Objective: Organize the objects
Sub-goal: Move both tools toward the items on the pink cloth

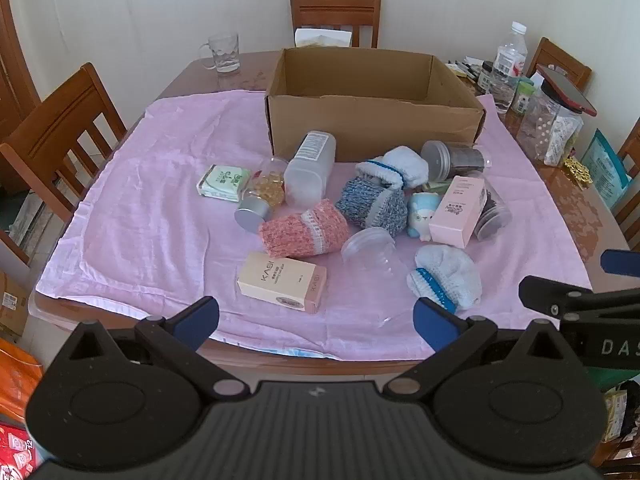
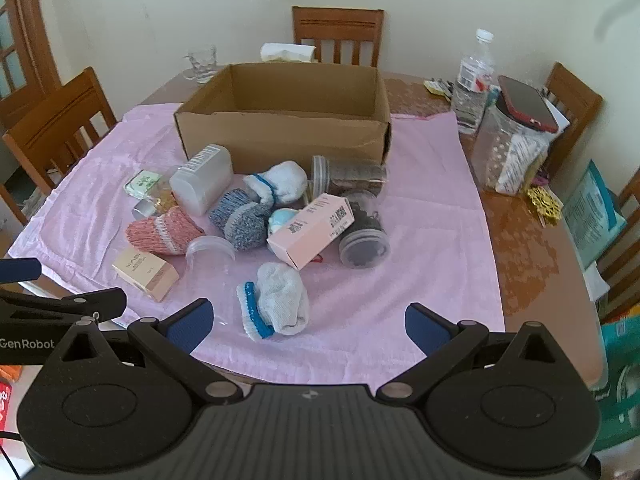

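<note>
Left gripper (image 1: 316, 322) and right gripper (image 2: 308, 326) hover at near edge of counter (image 2: 520, 216), jaws wide, holding nothing. Nearest: white sock bundle with blue band (image 2: 276, 304) on pink cloth (image 1: 140, 208). Likely soft, light, squashy; grip across middle. Beside it clear plastic cup (image 1: 376, 254) on its side: probably thin, slippery, easily crushed. Beige carton (image 1: 282, 282): stiff, pinch long sides. Farther: pink knit sock (image 1: 304, 232), jars, bottle. Open cardboard box (image 1: 372, 96) behind pile.

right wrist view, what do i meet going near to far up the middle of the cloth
white sock with blue band → pink carton → white rolled sock → cardboard box → tissue pack → chair
</note>
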The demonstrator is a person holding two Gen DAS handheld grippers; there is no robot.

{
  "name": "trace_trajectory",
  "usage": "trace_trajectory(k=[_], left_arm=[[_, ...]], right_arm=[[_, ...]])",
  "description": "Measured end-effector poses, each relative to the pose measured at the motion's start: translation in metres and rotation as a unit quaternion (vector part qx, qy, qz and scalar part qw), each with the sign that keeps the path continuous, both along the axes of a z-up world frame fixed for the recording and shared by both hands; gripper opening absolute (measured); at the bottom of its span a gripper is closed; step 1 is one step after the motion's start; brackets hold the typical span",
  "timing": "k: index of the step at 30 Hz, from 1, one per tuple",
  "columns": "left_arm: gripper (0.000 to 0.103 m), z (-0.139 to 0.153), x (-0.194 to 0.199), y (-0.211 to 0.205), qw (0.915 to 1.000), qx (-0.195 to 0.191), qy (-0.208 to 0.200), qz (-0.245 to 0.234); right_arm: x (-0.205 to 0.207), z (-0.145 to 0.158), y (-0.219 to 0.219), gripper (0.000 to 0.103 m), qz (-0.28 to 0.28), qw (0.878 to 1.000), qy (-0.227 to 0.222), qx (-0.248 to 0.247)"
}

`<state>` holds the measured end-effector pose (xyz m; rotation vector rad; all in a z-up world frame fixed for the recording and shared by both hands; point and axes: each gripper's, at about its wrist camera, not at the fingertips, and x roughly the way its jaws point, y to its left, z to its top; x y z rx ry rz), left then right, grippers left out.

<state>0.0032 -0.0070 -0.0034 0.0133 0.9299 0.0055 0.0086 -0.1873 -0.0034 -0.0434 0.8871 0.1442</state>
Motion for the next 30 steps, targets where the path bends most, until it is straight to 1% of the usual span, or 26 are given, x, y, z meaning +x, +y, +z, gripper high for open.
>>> trace_trajectory(k=[12, 17, 24, 27, 30], left_arm=[[0.103, -0.003, 0.009, 0.001, 0.9999, 0.005, -0.003, -0.016], [0.103, -0.007, 0.013, 0.003, 0.9997, 0.004, -0.011, -0.023], [0.103, -0.023, 0.021, 0.011, 0.9994, 0.012, -0.009, -0.030], [0.103, -0.031, 0.024, 0.013, 0.9994, 0.016, -0.008, -0.031], [0.103, -0.037, 0.027, 0.016, 0.9994, 0.011, -0.009, -0.030]], right_arm=[[0.007, -0.003, 0.000, 0.103, 0.016, 1.000, -0.007, -0.009], [0.011, -0.007, 0.002, 0.103, 0.026, 0.999, -0.018, -0.010], [0.015, -0.022, 0.002, 0.103, 0.048, 0.998, -0.028, -0.005], [0.017, -0.030, 0.004, 0.103, 0.056, 0.998, -0.026, -0.012], [0.019, -0.036, 0.005, 0.103, 0.060, 0.998, -0.025, -0.015]])
